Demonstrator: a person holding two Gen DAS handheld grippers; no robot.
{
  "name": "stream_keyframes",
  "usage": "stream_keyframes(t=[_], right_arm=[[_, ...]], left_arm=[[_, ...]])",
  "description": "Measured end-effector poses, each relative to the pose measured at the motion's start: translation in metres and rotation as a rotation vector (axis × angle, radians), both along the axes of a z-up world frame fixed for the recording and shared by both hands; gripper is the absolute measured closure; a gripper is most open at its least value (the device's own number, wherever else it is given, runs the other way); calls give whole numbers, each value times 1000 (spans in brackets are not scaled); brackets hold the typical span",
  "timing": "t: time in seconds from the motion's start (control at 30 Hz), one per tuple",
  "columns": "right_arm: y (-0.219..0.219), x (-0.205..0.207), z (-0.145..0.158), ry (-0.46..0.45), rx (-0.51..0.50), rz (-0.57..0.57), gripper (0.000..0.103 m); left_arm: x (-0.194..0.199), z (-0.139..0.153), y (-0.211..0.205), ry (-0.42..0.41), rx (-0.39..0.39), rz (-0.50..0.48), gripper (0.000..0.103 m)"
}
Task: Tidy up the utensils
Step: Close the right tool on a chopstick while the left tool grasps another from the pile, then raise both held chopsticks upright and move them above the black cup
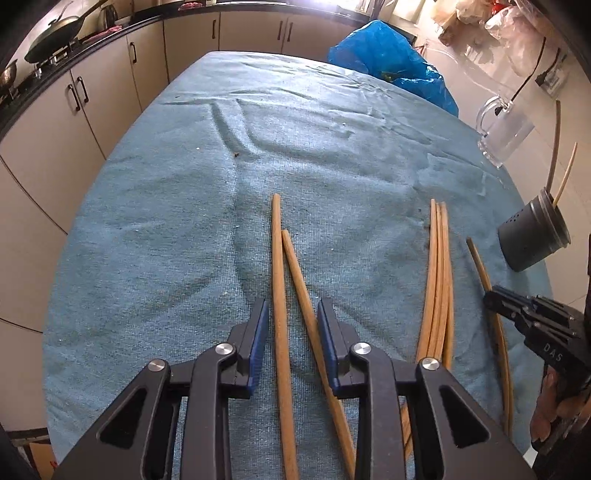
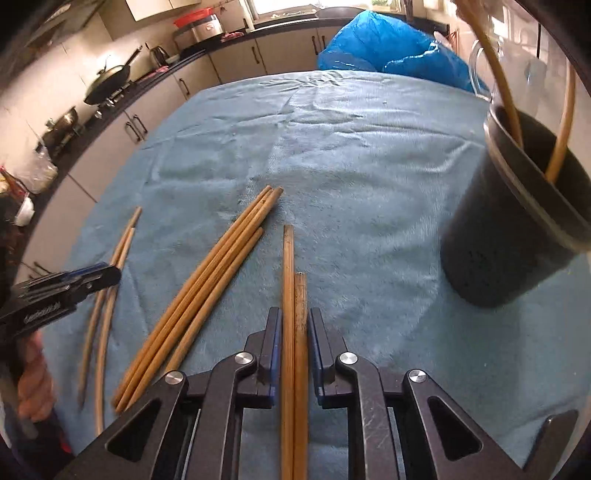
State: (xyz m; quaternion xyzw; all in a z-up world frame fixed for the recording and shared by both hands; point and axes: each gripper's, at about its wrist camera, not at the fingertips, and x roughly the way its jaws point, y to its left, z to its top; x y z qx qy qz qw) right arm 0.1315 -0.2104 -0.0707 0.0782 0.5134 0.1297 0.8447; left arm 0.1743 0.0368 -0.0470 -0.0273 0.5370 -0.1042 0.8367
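The right hand-held gripper [image 2: 291, 325] stands narrow astride two chopsticks [image 2: 294, 332], the left hand-held gripper [image 1: 291, 317] wide over another pair [image 1: 291, 295]. Two sticks stand in the holder [image 2: 509, 229] near the table's right edge; most remain.

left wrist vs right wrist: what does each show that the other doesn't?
Left wrist only: the left claw up close, open, astride two chopsticks that lie apart at an angle; the whole glass mug.

Right wrist only: the right claw up close, open around a side-by-side pair of chopsticks; the rice cooker on the counter.

Both: blue towel, bundle of chopsticks, dark holder with two chopsticks in it, blue bag, wok.
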Motion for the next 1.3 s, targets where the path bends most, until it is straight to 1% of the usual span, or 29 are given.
stream_keyframes(t=[0.03, 0.17, 0.27, 0.37, 0.53, 0.63, 0.7, 0.8, 0.87, 0.9, 0.93, 1.0, 1.07, 1.17, 1.3], right_arm=[[-2, -1, -1, 7, -13, 1, 88], [-9, -5, -1, 13, -70, -12, 87], [-14, -5, 1, 11, -71, -19, 87], [-16, 4, 1, 3, -99, -31, 86], [-8, 21, 7, -6, -153, -30, 85], [-1, 37, 8, -13, -172, -20, 85], [6, 44, 10, -20, -180, 3, 85], [17, 55, 5, -12, -217, 41, 85], [23, 58, 3, -18, -248, 66, 90], [23, 59, 4, -13, -243, 68, 94], [22, 61, 5, 0, -227, 65, 95], [19, 62, 7, -5, -190, 53, 95], [14, 56, 17, -31, -134, 30, 95], [10, 43, 37, -104, -44, 16, 95], [9, 22, 64, -180, 33, 21, 95]], left_arm=[[0, 1, 1, 3, -3, 2, 87], [0, 4, 5, -3, 7, 17, 87], [2, 3, 6, 1, 20, 18, 87], [4, 2, 9, 9, 19, 24, 87], [7, 0, 10, 22, 12, 12, 87], [8, 0, 11, 24, 6, 8, 87], [9, -1, 12, 25, 3, 8, 87], [11, -2, 15, 35, -20, 10, 87], [13, -2, 19, 49, -49, 14, 87], [14, -2, 22, 58, -64, 14, 87], [15, -1, 23, 62, -74, 16, 87], [17, 0, 25, 63, -79, 25, 87], [19, 1, 24, 59, -69, 26, 87], [28, 1, 19, 59, -53, 29, 87], [48, -1, 13, 62, -21, 42, 86]])
